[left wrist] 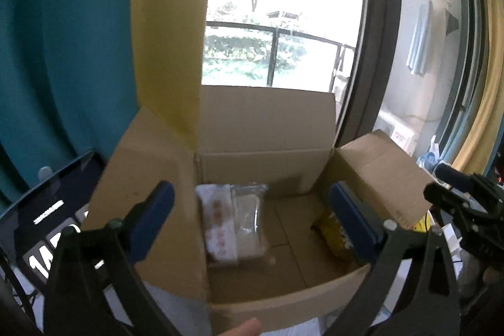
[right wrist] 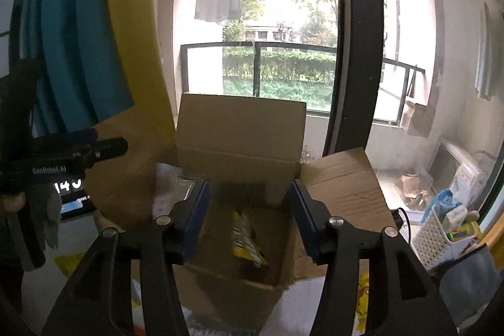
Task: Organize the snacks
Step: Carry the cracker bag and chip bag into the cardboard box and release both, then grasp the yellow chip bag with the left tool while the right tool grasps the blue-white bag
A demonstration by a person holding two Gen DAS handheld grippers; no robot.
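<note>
Hovering above the open cardboard box [left wrist: 267,128], the left gripper [left wrist: 252,216] has its blue-padded fingers [left wrist: 151,216] spread wide, nothing between them and nothing touched. One pad sits over the box's left wall, the other over its right inner corner.

Right gripper [right wrist: 249,219]: also released, jaws well apart and empty, aimed down into the same box from the near side. Its body appears at the right edge of the left wrist view; the left gripper's body shows at the left edge of the right wrist view, printed "GenRobot.AI".

Box contents, left wrist view:
- clear-wrapped snack pack [left wrist: 233,219] with a white and pinkish printed panel, lying flat on the box floor against the left wall, directly between and beyond the left gripper's fingers. Print too blurred to read.
- yellow snack bag [left wrist: 330,232] at the right wall, partly hidden behind the right-hand pad.

Right wrist view: the yellow snack bag [right wrist: 247,241] lies on the floor between that gripper's fingers, below them and apart; lettering illegible. All four box flaps stand open.

Left of the box, a dark screen [left wrist: 47,219] shows large white digits, partly cut off ("14…"). A white slatted basket [right wrist: 441,238] with packets stands right of the box.
</note>
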